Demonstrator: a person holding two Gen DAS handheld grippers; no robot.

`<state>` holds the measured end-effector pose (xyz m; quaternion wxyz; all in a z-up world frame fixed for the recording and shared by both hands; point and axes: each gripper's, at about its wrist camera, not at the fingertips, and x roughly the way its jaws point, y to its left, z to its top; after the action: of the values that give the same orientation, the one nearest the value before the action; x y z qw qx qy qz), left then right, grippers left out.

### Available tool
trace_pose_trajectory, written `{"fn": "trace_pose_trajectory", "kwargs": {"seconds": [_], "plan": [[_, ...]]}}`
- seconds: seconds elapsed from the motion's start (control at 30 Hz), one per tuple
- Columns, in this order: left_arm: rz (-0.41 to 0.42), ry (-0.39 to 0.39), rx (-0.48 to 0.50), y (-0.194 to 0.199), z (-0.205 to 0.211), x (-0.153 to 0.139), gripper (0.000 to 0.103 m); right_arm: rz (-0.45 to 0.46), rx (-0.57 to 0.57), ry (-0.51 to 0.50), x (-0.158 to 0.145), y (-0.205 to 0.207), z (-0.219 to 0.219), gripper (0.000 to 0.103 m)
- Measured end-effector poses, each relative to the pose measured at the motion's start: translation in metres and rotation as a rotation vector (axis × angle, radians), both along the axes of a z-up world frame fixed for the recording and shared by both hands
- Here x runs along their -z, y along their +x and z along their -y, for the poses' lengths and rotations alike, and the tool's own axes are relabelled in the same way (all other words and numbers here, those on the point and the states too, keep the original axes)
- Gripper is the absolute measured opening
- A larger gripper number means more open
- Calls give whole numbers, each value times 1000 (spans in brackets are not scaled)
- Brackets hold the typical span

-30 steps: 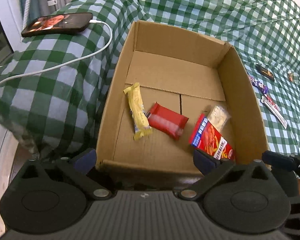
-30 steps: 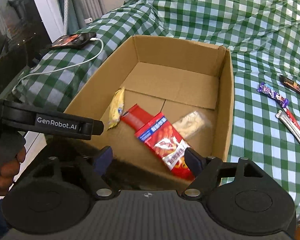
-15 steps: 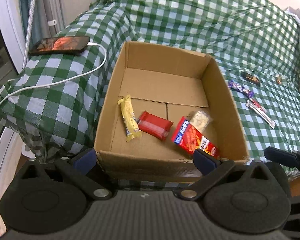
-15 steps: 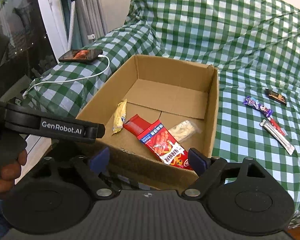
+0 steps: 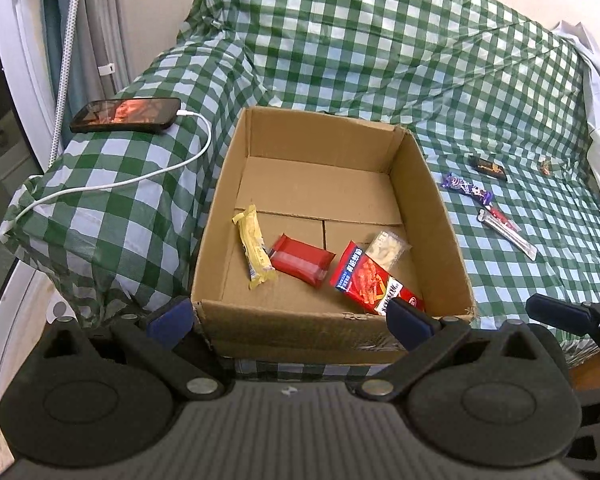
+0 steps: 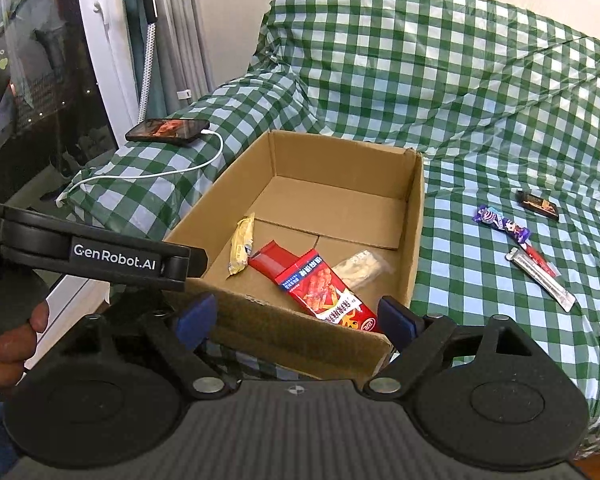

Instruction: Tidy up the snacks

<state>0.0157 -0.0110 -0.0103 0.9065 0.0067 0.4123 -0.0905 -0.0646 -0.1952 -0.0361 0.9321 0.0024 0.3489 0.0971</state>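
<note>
- Cardboard box (image 5: 432, 216) on the checked bed cover (image 5: 380, 60) already holds four snacks, the red chip packet (image 5: 374, 280) nearest us.
- Both our grippers, left (image 5: 288, 318) and right (image 6: 296, 316), hover empty before it, fingers spread wide.
- We judge we are between picks: next, reach right for the purple bar (image 6: 502, 224) and silver stick (image 6: 542, 276), well apart from the box.

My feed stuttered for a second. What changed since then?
Both the left hand-held gripper and right hand-held gripper pulled back and up from the cardboard box, open and empty throughout. The four snacks inside, the wrappers on the checked cloth and the phone stayed put.
</note>
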Motion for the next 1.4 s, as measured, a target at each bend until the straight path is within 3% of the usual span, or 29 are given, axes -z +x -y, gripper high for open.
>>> {"fn": "trace_pose_trajectory", "kwargs": {"seconds": [1.4], "plan": [[36, -19, -17, -23, -8, -20, 103, 57, 12, -19, -14, -23, 2, 92]]}}
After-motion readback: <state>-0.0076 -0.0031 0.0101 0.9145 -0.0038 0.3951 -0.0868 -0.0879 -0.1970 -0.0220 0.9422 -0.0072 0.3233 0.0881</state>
